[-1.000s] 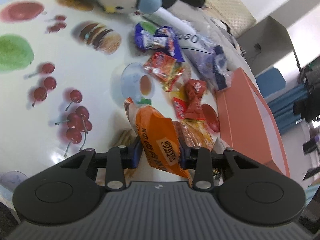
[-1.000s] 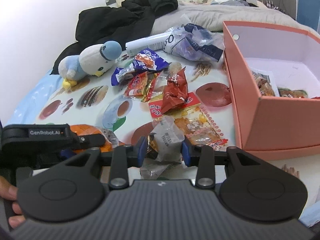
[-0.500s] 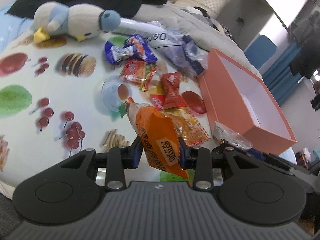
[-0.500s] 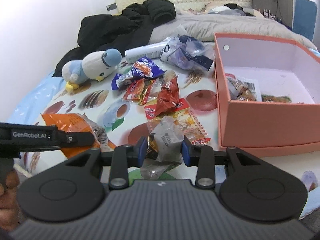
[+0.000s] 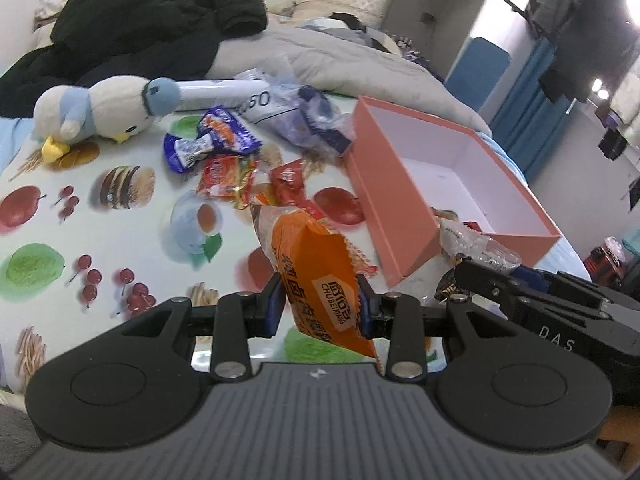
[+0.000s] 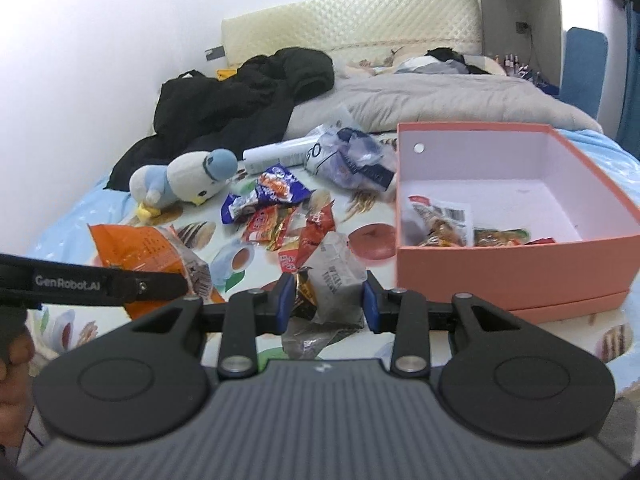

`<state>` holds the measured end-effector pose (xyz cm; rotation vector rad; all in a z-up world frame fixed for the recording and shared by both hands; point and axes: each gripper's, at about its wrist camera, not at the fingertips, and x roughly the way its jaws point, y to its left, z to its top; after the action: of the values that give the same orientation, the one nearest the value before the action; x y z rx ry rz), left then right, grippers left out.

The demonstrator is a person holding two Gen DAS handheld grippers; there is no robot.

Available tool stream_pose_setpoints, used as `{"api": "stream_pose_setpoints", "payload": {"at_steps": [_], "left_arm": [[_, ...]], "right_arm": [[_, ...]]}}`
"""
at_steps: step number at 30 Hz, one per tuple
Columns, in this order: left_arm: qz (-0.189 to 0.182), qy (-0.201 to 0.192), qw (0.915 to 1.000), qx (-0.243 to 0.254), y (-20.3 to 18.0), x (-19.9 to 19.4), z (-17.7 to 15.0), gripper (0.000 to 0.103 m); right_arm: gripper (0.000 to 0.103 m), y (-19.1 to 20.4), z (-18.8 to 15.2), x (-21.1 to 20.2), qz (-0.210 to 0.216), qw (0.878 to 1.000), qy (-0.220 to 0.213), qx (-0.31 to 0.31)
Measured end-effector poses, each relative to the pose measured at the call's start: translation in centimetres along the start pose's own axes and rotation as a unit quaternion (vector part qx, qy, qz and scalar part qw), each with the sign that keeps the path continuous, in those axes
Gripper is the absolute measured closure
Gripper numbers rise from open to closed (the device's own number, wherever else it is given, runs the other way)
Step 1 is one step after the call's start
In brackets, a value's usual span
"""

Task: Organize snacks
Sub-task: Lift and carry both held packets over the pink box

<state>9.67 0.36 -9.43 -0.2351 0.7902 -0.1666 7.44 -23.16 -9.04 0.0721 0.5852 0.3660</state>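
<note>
Left wrist view: your left hand-held gripper (image 5: 320, 306) is clamped on an orange snack packet (image 5: 316, 276), both blue pads pressed to its sides, and the packet hangs clear above the bed sheet (image 5: 120, 240) printed with fruit and food. At two o'clock from the packet stands the open salmon-pink box (image 5: 400, 216), its white inside showing. At three o'clock your right hand-held gripper (image 5: 476, 276) comes in from the edge of the frame with a clear crinkled packet (image 5: 476, 244) in its fingers, just at the near corner of the box. The loose snacks lie at twelve o'clock on the sheet: a blue wrapper (image 5: 212, 140), a red-and-yellow wrapper (image 5: 224, 176) and a red wrapper (image 5: 288, 184). A plush penguin (image 5: 104, 108) lies at ten o'clock, with a black jacket (image 5: 132, 36) behind it.

Right wrist view: your right hand-held gripper (image 6: 325, 300) is clamped on the clear crinkled packet (image 6: 332, 276), which stands up between the pads. The salmon-pink box (image 6: 500, 272) sits at two o'clock, and a few packets (image 6: 444, 224) already lie along its near wall. At nine o'clock your left hand-held gripper's arm (image 6: 100, 282) crosses the frame with the orange snack packet (image 6: 140, 256) behind it, and fingers (image 6: 16, 354) show at the left edge. The plush penguin (image 6: 184, 180) lies at eleven o'clock.
</note>
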Motion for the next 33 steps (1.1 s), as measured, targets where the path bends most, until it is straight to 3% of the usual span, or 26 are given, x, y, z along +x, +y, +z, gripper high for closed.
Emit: {"api": "stream_pose_setpoints", "payload": {"at_steps": [8,17,25,33], "left_arm": [[-0.035,0.009,0.999,0.026,-4.4,0.4,-0.2,0.062],[-0.087,0.012,0.9937,0.069,-10.4,2.7,1.1,0.062],[-0.112,0.007,0.9906,0.078,-13.4,6.2,4.5,0.062],[-0.112,-0.007,0.9891,0.096,-16.0,10.5,9.7,0.062]], "right_arm": [[0.065,-1.1,0.4,-3.7,-0.02,1.0,-0.023,0.002],[0.065,-5.8,0.3,-6.4,-0.075,0.996,-0.04,0.028],[0.065,-9.3,1.8,-5.3,-0.099,0.993,-0.06,0.039],[0.065,-12.4,5.0,-1.9,-0.114,0.989,-0.09,0.039]]}}
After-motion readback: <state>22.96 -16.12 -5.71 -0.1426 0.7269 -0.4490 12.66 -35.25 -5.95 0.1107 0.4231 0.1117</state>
